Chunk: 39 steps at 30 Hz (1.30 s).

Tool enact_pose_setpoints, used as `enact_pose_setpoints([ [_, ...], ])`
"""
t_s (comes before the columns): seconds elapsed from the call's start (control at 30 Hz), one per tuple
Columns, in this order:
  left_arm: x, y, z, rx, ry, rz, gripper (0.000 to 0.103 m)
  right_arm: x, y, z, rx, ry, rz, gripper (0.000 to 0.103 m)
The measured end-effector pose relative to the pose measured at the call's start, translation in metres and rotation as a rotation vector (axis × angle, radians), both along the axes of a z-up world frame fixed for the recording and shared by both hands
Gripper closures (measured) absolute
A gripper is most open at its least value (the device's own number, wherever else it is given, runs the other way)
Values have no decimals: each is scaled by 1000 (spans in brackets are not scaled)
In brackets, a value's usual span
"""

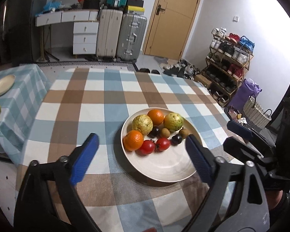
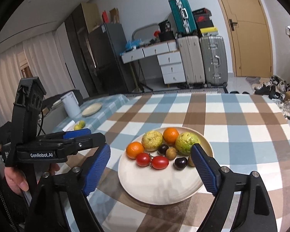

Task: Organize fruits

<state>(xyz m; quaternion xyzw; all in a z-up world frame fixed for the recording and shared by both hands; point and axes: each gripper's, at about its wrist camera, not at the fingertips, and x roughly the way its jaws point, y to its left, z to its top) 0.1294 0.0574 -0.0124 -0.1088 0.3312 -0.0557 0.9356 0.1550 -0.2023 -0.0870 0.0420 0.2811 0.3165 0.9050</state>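
Both grippers hovered with their jaws spread over a plate of fruit on the checked bench.

The cream plate (image 1: 170, 170) sat on the bench (image 1: 83, 98), and all fruit lay on its far half: two oranges (image 1: 133, 140), two yellow-green guavas (image 1: 142, 124), two red tomatoes (image 1: 163, 144), two dark plums (image 1: 176, 139) and two small brown longans (image 1: 165, 133). The left gripper (image 1: 142, 154) stood wide apart and held nothing, its right finger above the plate's near-right part and its left finger off the plate's left side. The right gripper (image 2: 151, 166) was likewise spread and empty, straddling the plate, its right finger just beside one guava (image 2: 186, 142). Well to the left of the plate, a second bench carried an empty plate (image 2: 91, 109), a white container (image 2: 70, 104) and two small yellow-green fruits (image 2: 79, 125).
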Motion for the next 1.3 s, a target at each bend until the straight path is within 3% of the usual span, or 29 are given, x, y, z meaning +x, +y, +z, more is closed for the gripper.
enact_pose_setpoints([
  [0.03, -7, -1, 5, 2, -18, 8, 3, -3, -1, 2, 4, -9, -4, 13],
  [0.17, -29, -4, 22, 20, -81, 28, 1, -20, -8, 17, 23, -68, -39, 4],
  [0.33, -51, -15, 38, 152, -156, 110, 1, -44, -15, 35, 47, -143, -54, 0],
  [0.57, -82, -26, 50, 175, -253, 116, 1, -75, -22, 51, 38, -261, -110, 0],
  [0.97, -116, -37, 49, 211, -342, 175, 1, -111, -42, 54, 14, -397, -159, 0],
  [1.3, -125, -41, 28, 237, -375, 194, 1, -131, -57, 40, -6, -487, -159, 0],
])
